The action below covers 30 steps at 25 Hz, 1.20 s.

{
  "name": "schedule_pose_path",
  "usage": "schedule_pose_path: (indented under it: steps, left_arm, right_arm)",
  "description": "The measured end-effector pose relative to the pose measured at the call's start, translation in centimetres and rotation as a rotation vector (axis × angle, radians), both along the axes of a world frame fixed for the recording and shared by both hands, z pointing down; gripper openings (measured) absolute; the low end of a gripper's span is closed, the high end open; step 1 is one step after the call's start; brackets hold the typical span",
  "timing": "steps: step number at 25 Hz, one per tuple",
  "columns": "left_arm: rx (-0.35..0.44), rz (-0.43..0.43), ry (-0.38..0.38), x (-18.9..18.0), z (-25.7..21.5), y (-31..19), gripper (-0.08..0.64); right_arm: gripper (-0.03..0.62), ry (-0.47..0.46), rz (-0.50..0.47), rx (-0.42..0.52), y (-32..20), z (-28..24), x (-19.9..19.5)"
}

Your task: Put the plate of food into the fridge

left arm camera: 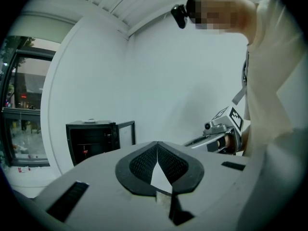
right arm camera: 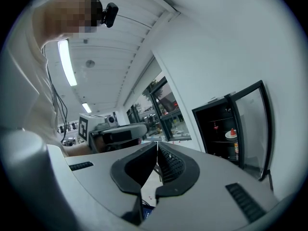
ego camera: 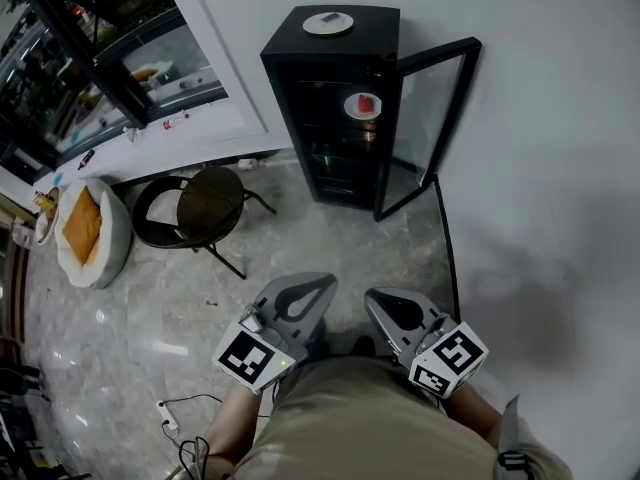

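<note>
Placement looks done; clear glass door (ego camera: 425, 118) needs closing next.
White plate of red food (ego camera: 362, 105) in tall black fridge (ego camera: 378, 20), 12 o'clock; my left gripper (ego camera: 325, 283), right gripper (ego camera: 375, 298) closed, empty.

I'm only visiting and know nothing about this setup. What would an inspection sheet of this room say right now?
Surface: pale, glossy stone floor.
Job's things: plate of food on a shelf inside the black fridge, with its door open; second plate on the fridge top.
Clutter: round black chair; white cushion bed with an orange pad.
Grippers: left gripper and right gripper both shut, empty, close to the person's body.
Cables: loose cable on the floor at the person's left.
Surroundings: white wall, large window.
</note>
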<state>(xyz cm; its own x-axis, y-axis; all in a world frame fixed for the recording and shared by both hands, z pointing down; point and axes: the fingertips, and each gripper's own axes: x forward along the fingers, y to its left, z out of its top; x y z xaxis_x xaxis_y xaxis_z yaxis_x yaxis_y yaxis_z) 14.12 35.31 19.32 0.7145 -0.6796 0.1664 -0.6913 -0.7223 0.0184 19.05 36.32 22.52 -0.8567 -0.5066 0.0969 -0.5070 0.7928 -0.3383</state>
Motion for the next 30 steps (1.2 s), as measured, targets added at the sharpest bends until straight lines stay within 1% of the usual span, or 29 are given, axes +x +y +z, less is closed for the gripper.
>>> schedule_pose_path:
  steps: [5,11,19,22,25,30]
  left_arm:
    - [0.007,0.008,0.010,-0.4,0.6,-1.1,0.011]
    - [-0.005,0.019,0.059,-2.2,1.1,-3.4,0.011]
    - [0.004,0.040,0.106,-6.6,1.0,-7.3,0.011]
    - [-0.007,0.044,0.138,-8.3,1.0,-8.8,0.011]
    - [0.004,0.064,0.148,-9.7,1.2,-10.1,0.011]
    - [-0.003,0.098,0.155,-12.2,1.7,-11.8,0.011]
  right_arm:
    - [0.023,0.032,0.005,0.010,-0.8,0.4,-0.3]
    - [0.023,0.066,0.045,-0.011,-2.6,0.9,-1.3]
    - [0.023,0.125,0.070,-0.008,-5.9,0.8,-5.4]
    - [0.023,0.154,0.089,-0.018,-7.3,1.0,-6.8]
    - [0.023,0.176,0.110,-0.021,-8.4,1.0,-8.1]
    - [0.023,0.214,0.145,-0.027,-9.9,1.0,-10.3]
